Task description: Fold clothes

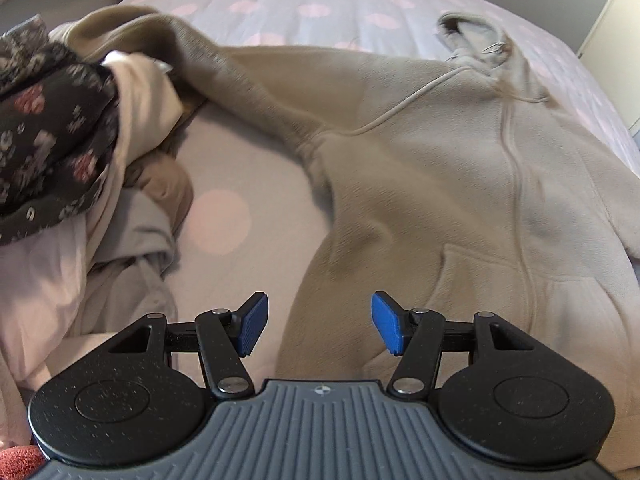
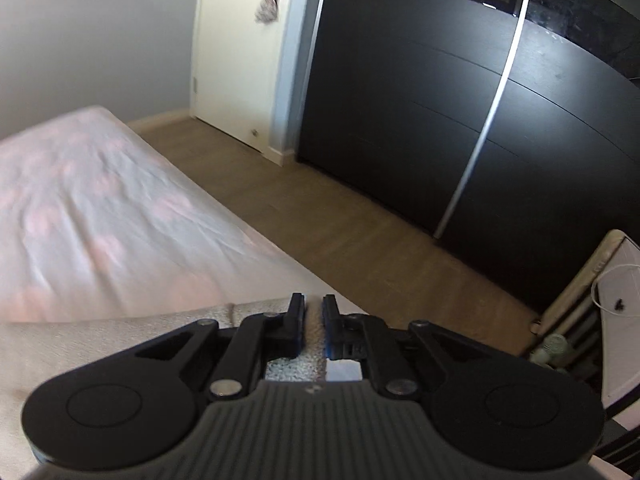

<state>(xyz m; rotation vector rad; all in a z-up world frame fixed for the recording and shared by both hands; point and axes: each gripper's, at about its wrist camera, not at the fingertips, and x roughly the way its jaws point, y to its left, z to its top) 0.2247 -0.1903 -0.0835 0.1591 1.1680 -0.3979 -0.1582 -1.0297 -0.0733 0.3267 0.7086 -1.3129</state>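
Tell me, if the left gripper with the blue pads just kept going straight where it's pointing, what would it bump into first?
Most likely the beige hoodie, near its lower left edge by the front pocket. The left gripper is open with nothing between its fingers; depth is unclear, so it might graze the spotted bedsheet beside it.

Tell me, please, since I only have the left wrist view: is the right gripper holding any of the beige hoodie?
Observer: Yes, the right gripper is shut on a fold of the beige hoodie.
Operator: Where is that fold on the bed?
Observer: At the edge of the bed, by the wooden floor.
Operator: What lies beyond it?
Observer: A dark wardrobe and a white door.
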